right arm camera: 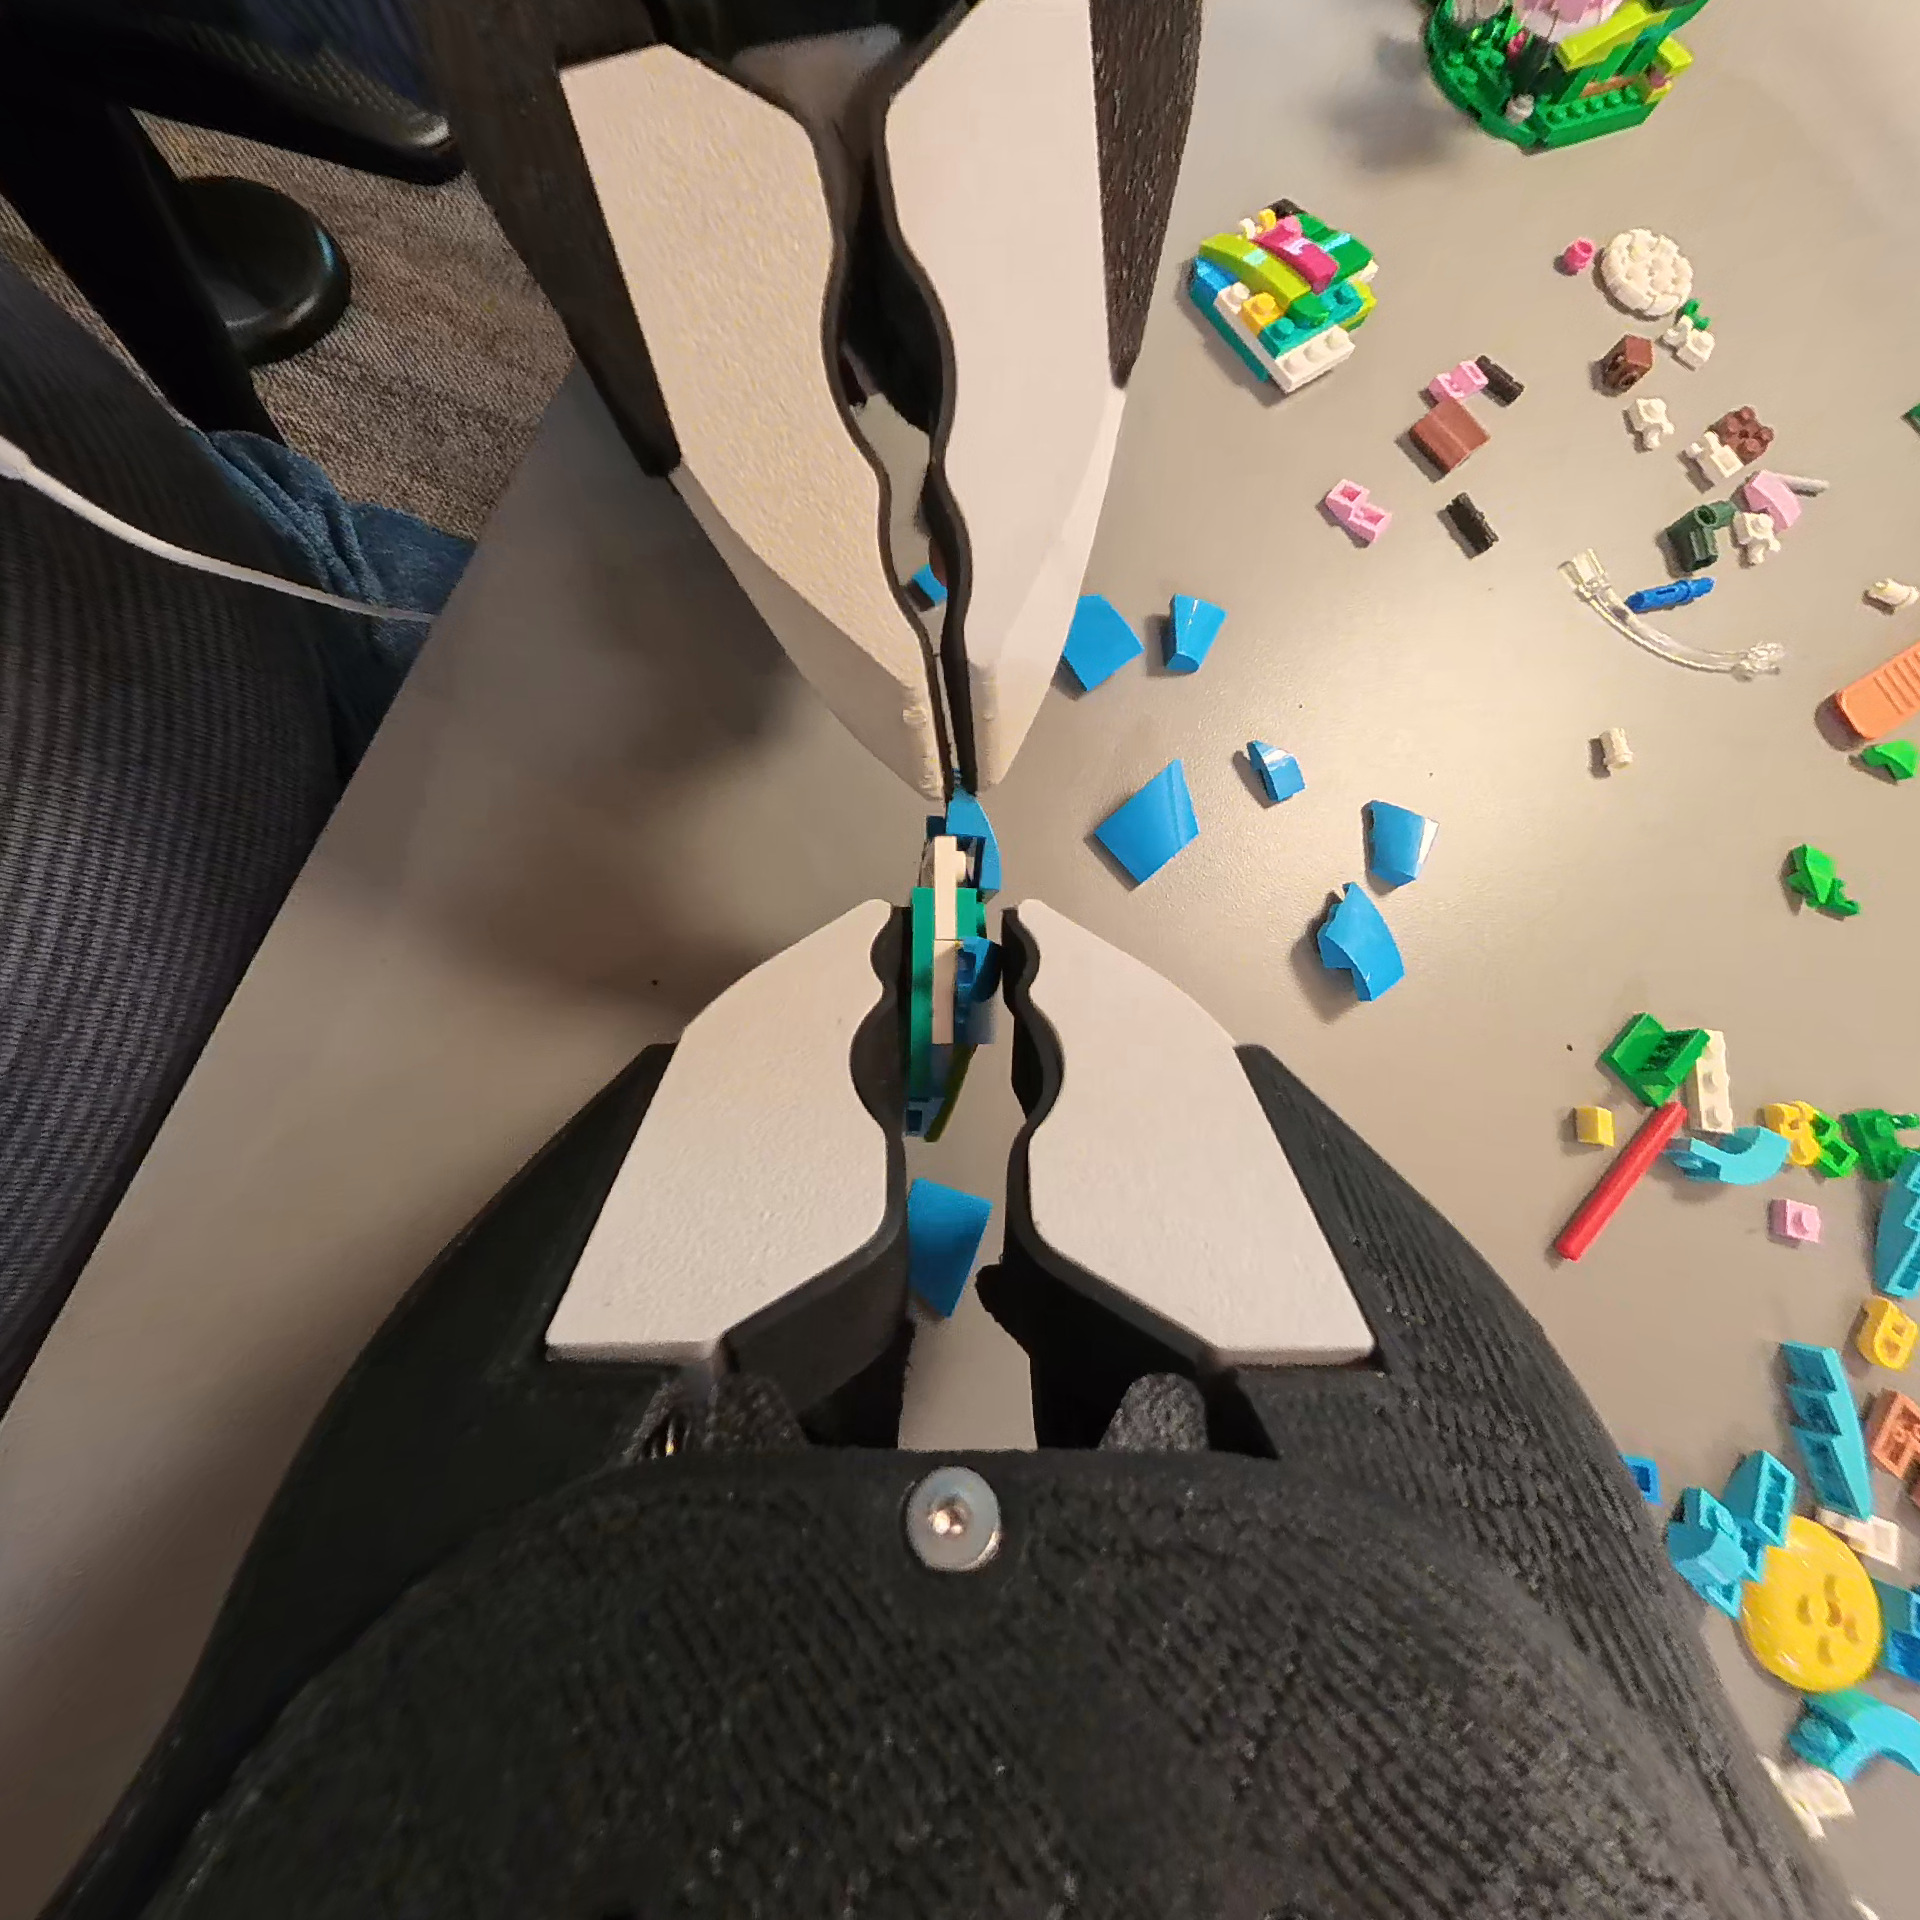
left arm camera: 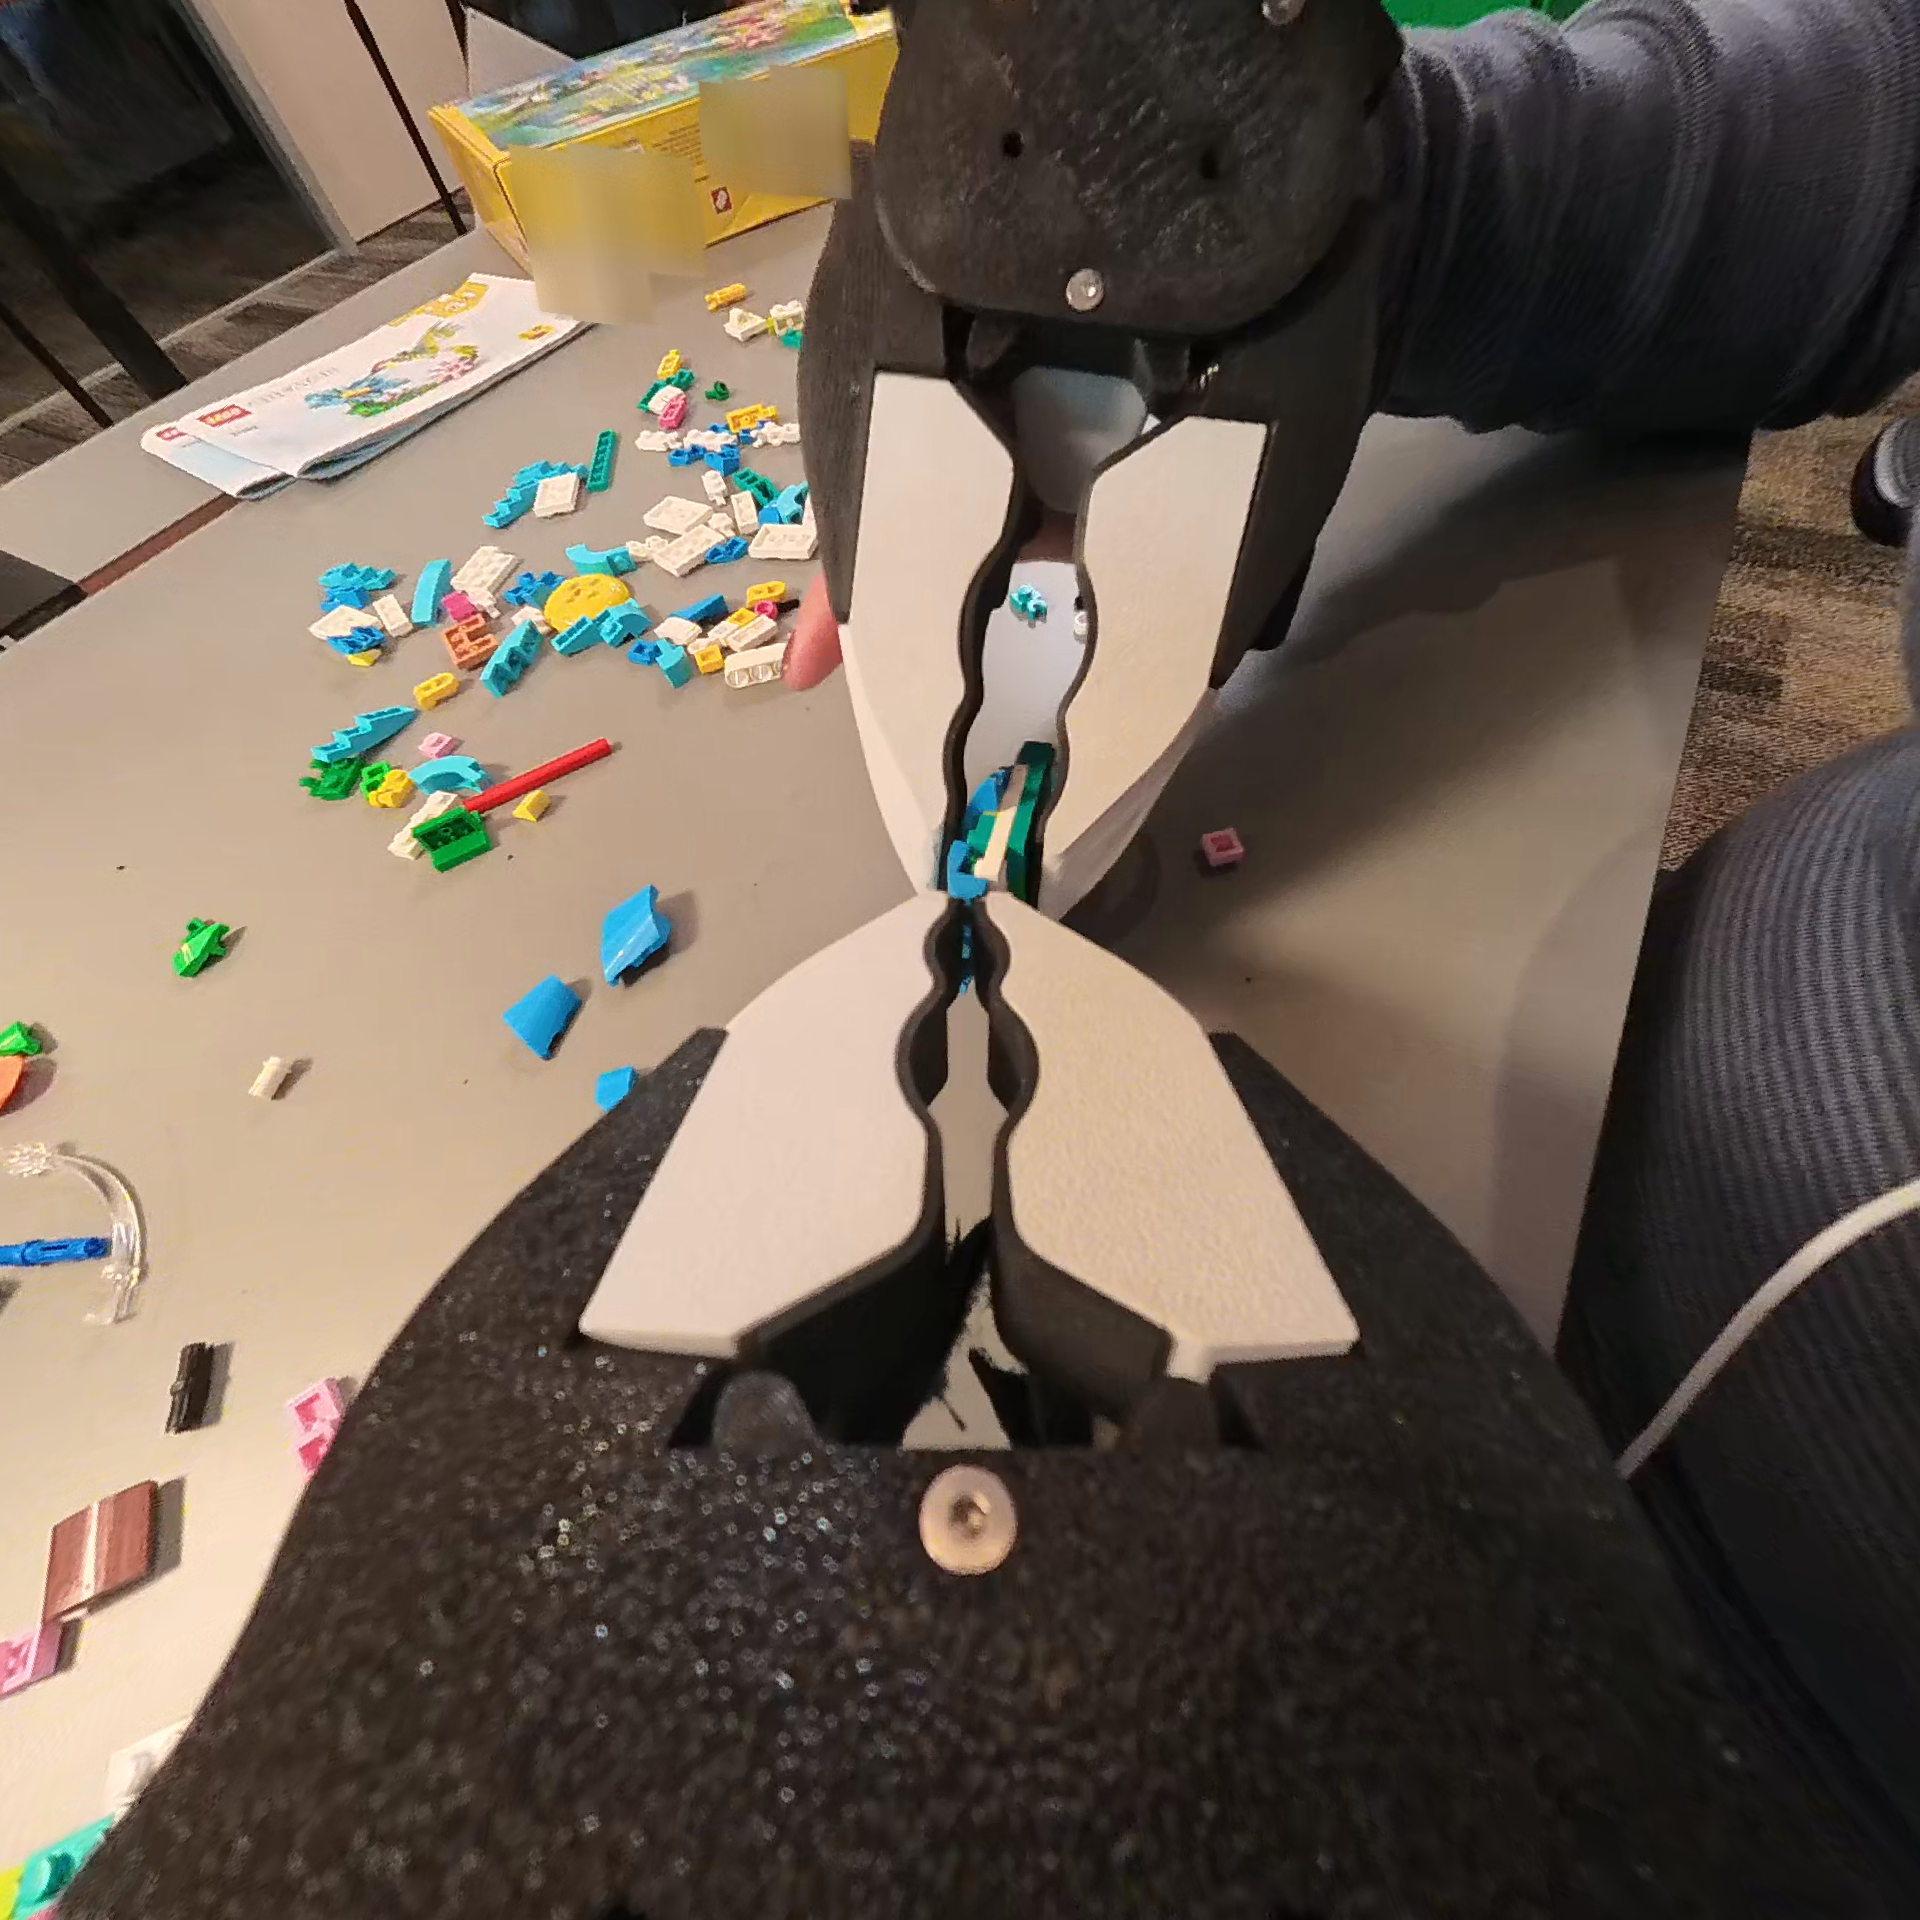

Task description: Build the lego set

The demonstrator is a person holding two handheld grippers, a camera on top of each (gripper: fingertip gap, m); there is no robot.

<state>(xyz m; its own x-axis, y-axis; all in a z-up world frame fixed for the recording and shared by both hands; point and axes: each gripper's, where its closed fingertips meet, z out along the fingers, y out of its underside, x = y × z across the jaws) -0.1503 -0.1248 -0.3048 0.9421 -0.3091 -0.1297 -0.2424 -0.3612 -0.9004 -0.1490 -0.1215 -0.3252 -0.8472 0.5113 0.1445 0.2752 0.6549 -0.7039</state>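
Observation:
A small flat assembly of teal, white and blue bricks (right arm camera: 940, 997) hangs in the air between both grippers, above the grey table (right arm camera: 582, 831). My right gripper (right arm camera: 953, 914) is shut on its lower part. My left gripper (right arm camera: 956, 774) comes in from the far side, tip to tip, and is shut on the blue end of the assembly. In the left wrist view the left gripper (left arm camera: 964, 920) pinches the blue end, and the right gripper (left arm camera: 992, 873) holds the assembly (left arm camera: 1003, 821) from above. Most of the assembly is hidden by the fingers.
Several blue curved slopes (right arm camera: 1143, 821) lie to the right, one (right arm camera: 940, 1257) under the right gripper. A colourful sub-build (right arm camera: 1283, 291) and a green build (right arm camera: 1548, 62) stand beyond. Loose bricks (left arm camera: 623, 582), booklets (left arm camera: 364, 384) and a yellow box (left arm camera: 644, 135) lie farther off. The table edge (right arm camera: 343, 831) is close. My two grippers' fingertips are within a few centimetres of each other. Left tips and right tips are each some 20 centimeters from the colourful sub-build (right arm camera: 1283, 291).

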